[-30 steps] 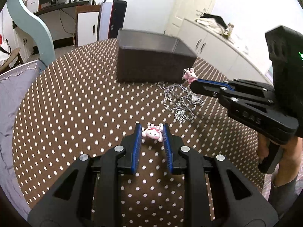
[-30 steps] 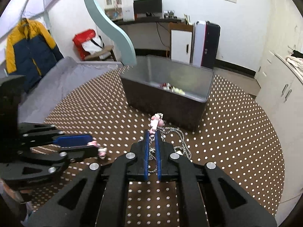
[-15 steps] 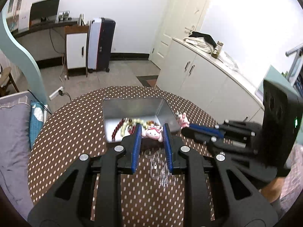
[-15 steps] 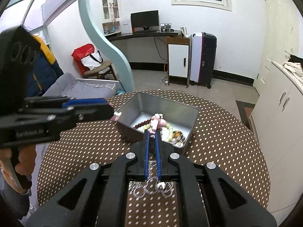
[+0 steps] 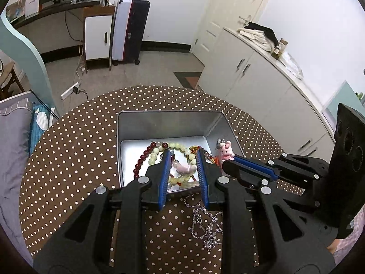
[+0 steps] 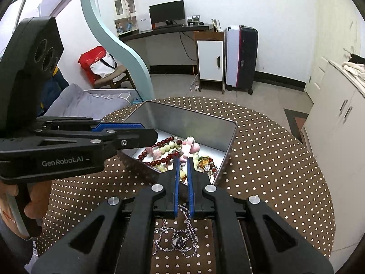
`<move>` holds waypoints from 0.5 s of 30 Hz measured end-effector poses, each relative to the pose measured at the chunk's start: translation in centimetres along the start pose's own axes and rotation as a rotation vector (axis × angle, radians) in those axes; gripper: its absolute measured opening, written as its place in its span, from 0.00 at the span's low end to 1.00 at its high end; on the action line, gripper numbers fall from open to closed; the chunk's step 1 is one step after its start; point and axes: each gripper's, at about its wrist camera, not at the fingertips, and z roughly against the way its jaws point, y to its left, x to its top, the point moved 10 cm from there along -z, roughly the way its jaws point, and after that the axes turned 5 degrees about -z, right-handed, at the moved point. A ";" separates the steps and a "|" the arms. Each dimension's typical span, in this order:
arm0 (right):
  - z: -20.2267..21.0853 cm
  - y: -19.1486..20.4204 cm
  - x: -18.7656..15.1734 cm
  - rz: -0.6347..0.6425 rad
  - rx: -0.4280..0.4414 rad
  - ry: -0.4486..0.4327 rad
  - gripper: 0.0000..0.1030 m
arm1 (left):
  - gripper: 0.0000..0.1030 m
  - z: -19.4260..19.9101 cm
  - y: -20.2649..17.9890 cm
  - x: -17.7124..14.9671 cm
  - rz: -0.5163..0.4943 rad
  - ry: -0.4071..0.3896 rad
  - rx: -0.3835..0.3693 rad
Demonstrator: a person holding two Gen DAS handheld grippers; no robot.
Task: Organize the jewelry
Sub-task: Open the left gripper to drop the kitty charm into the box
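Note:
A silver metal box (image 5: 168,123) (image 6: 205,123) stands on the polka-dot table and holds bead bracelets. My left gripper (image 5: 183,154) is open above the box; a pink charm (image 5: 182,169) lies inside below its fingers. My right gripper (image 6: 183,158) (image 5: 224,163) is shut on a pink bunny charm (image 6: 188,147) (image 5: 225,151), held over the box's near edge. A silver chain necklace (image 5: 206,223) (image 6: 178,239) lies on the table in front of the box.
The round brown polka-dot table (image 5: 75,159) (image 6: 273,159) drops off on all sides. A grey cushion (image 5: 11,148) lies to the left. White cabinets (image 5: 262,80) stand to the right. A suitcase (image 6: 241,57) stands at the far wall.
Both grippers rose and moved over the box. My left gripper opened and its pink charm dropped into the box. My right gripper still holds the bunny charm.

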 end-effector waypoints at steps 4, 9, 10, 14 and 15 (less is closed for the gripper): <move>0.0 -0.3 0.2 -0.004 0.004 -0.003 0.05 | 0.33 -0.1 -0.2 -0.1 -0.004 0.004 -0.003; 1.1 -0.3 0.0 -0.001 0.004 -0.019 0.05 | 0.58 1.4 -0.4 0.1 0.004 -0.045 0.009; 1.6 -0.3 0.0 0.000 0.003 -0.028 0.05 | 0.58 1.7 -0.3 0.0 0.002 -0.050 0.010; 3.5 0.1 -0.3 0.013 0.000 -0.056 0.05 | 0.58 3.8 -1.3 -0.4 -0.034 -0.090 0.025; 3.9 0.2 -0.5 0.018 -0.003 -0.061 0.05 | 0.58 4.2 -1.5 -0.5 -0.042 -0.098 0.028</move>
